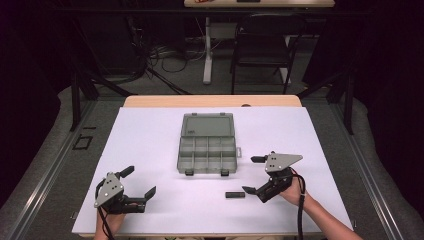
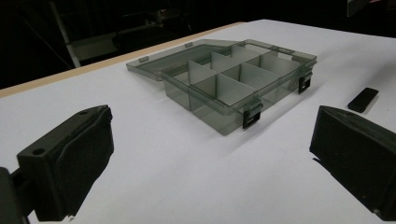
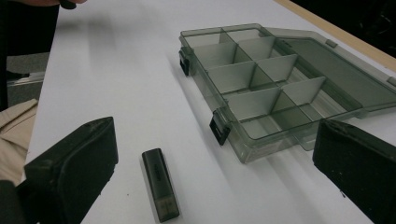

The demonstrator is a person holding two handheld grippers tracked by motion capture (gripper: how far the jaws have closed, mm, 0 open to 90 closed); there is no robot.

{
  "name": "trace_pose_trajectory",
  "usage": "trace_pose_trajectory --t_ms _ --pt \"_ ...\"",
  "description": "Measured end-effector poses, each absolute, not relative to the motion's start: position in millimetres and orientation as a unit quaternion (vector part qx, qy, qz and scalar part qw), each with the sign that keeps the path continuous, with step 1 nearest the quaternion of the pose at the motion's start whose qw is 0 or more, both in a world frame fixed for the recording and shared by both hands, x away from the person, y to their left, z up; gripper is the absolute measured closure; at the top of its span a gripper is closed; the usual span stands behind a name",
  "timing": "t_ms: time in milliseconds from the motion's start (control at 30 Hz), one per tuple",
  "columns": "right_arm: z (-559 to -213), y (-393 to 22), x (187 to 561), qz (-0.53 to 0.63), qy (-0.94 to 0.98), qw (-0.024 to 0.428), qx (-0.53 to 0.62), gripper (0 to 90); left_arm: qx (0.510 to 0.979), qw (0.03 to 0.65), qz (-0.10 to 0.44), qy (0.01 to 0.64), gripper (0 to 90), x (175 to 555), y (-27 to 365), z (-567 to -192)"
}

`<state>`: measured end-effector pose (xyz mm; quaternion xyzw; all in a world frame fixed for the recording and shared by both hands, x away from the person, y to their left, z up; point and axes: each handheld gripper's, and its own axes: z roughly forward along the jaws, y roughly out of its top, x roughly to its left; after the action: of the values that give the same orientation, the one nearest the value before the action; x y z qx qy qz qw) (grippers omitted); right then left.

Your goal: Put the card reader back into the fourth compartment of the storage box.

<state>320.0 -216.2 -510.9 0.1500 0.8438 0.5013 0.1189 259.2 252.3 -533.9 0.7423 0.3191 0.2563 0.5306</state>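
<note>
The stick (image 3: 160,184) looks light, stiff and slippery; grip its long sides. Right gripper (image 1: 256,175) near it gapes wide, as does the left gripper (image 1: 138,182).

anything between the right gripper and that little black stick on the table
No. In the right gripper view the black stick lies on bare white table just ahead of the right gripper, its jaws wide open, nothing between them.

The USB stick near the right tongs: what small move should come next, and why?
Probably lower the right tongs over the USB stick and close on its long sides. The jaws stand open, and the stick lies flat on the table between them in the right gripper view, untouched. The box is open beside it with empty compartments, so a grasp seems the natural first step.
</note>
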Motion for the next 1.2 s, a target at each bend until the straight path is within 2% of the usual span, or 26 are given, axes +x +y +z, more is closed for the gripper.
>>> trace_pose_trajectory --t_ms 567,867,933,1000,1167,1200 --pt "-524 -196 329 0.475 0.871 0.069 0.101 0.0 0.746 0.526 0.255 0.319 0.0 260 251 -534" --pt "-530 -190 331 0.467 0.878 0.060 0.085 0.0 0.747 0.526 0.256 0.318 0.0 261 250 -535" --pt "-533 -190 330 0.465 0.880 0.057 0.083 3.2 0.747 0.524 0.256 0.318 0.0 261 250 -535" --pt "-535 -189 331 0.463 0.882 0.048 0.079 10.0 0.748 0.524 0.255 0.318 0.0 261 250 -535" --pt "-540 -188 330 0.454 0.887 0.043 0.067 16.8 0.749 0.524 0.257 0.314 0.0 261 250 -534" --pt "-542 -189 330 0.451 0.890 0.039 0.060 22.1 0.750 0.523 0.256 0.314 0.0 260 251 -534"
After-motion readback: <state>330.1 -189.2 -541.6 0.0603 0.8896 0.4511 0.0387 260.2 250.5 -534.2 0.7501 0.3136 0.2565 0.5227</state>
